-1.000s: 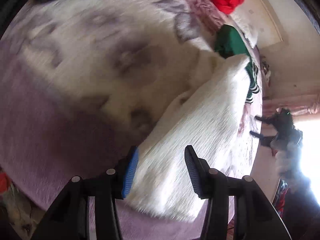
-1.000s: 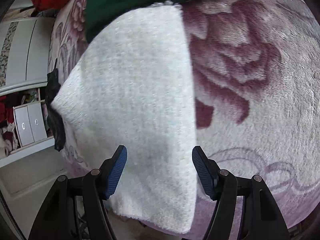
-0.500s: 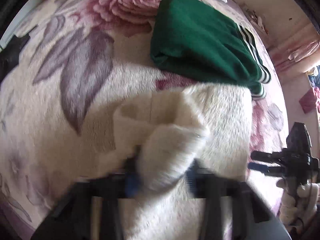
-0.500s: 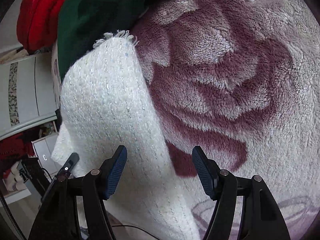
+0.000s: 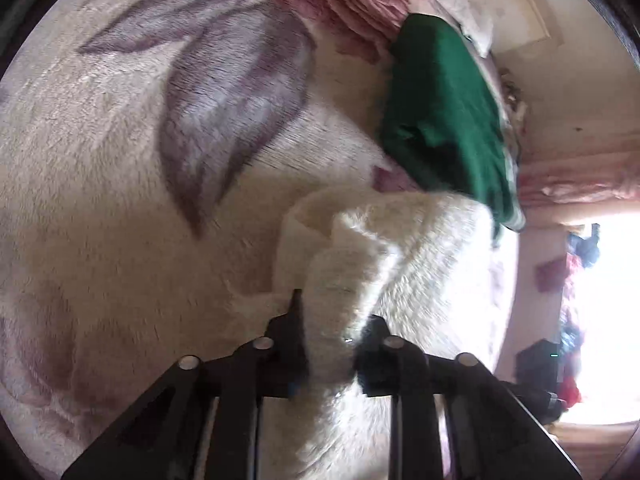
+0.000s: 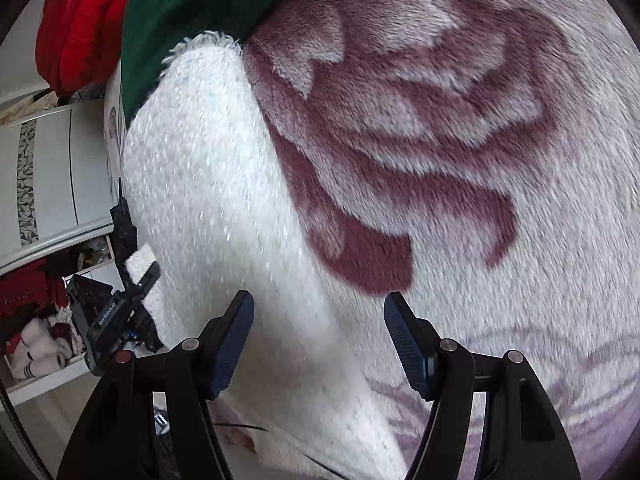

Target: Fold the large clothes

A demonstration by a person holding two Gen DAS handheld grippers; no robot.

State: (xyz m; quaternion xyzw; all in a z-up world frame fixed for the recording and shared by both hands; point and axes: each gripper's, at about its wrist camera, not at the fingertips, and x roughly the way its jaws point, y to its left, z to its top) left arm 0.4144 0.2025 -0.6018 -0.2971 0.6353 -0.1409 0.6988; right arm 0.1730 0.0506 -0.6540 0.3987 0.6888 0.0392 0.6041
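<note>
Covering the bed, floral plush blanket [image 6: 460,128], white drawers [image 6: 44,168] beside

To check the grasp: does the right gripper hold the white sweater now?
No, the right gripper is open above the white sweater, with nothing pinched.

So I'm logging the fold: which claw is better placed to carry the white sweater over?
Left claw: shut on a bunch of the white sweater. Right claw is open, gripping nothing.

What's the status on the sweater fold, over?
Left gripper shut on white sweater, a bunch of it lifted. Right gripper open above sweater's edge, gripping nothing. Folded green garment lies against sweater's far end.
</note>
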